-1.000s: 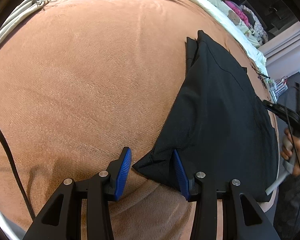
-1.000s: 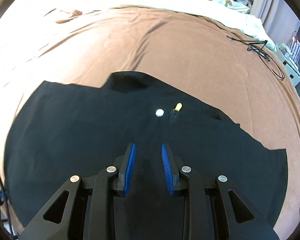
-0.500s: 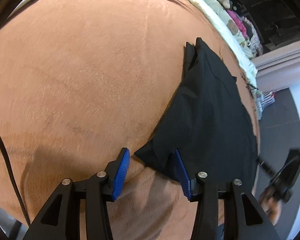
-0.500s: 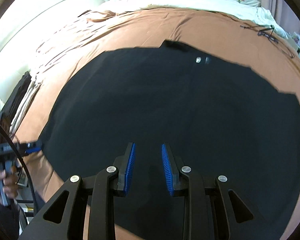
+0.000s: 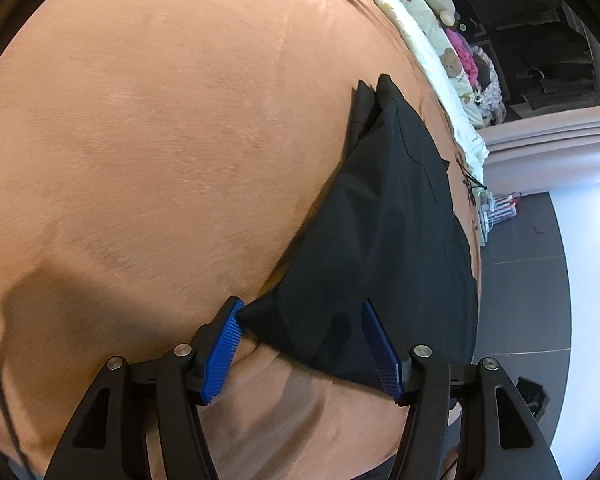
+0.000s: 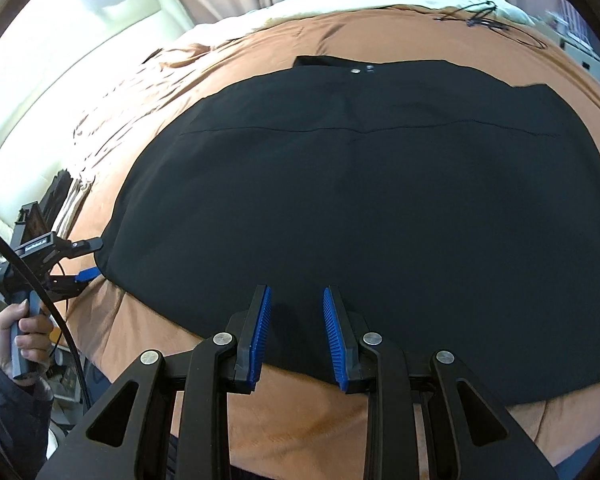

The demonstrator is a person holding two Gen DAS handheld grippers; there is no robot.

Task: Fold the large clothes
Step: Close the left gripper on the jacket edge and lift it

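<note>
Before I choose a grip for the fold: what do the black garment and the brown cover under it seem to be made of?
Black garment: a thin woven cloth, matte, lying flat with fine stitched seams; the fibre cannot be told. Brown cover: a soft napped plush or fleece, with brushed streaks that catch the light.

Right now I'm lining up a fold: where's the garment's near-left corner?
Left wrist view: corner of the black garment lies on the brown blanket, between the open left gripper fingers.
</note>
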